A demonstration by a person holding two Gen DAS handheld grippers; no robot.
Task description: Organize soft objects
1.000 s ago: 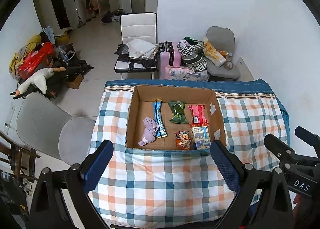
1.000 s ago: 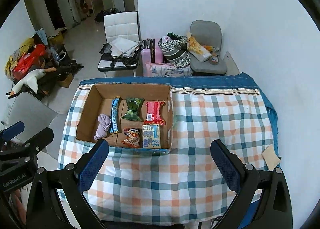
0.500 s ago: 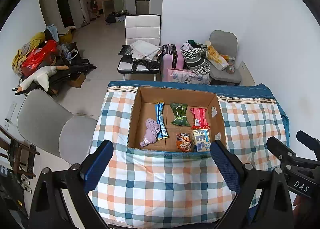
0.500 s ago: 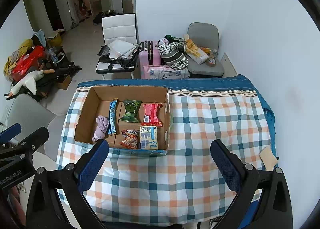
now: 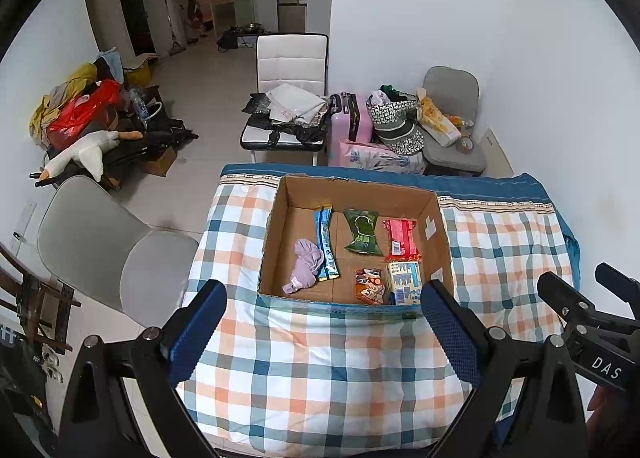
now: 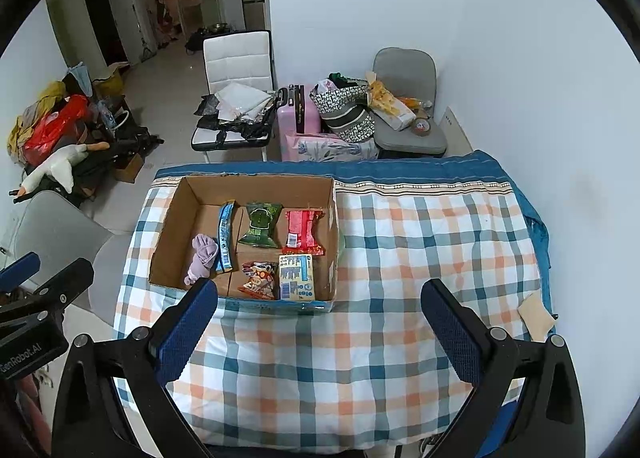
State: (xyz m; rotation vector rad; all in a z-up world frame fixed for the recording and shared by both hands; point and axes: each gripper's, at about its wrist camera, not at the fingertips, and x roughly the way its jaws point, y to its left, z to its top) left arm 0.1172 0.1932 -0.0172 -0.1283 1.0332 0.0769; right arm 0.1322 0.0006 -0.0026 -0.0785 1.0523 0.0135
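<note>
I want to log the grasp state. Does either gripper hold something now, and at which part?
Nothing is held. The left gripper and the right gripper are both open and empty above the checked cloth, short of the cardboard box.

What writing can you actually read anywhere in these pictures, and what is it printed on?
"DAS": white label on the right gripper, seen from the left wrist view.
"enRobot.AI", first letter cut off: label on the left gripper, seen from the right wrist view.
Snack packets in the cardboard box: print and barcodes too small to read.
</note>
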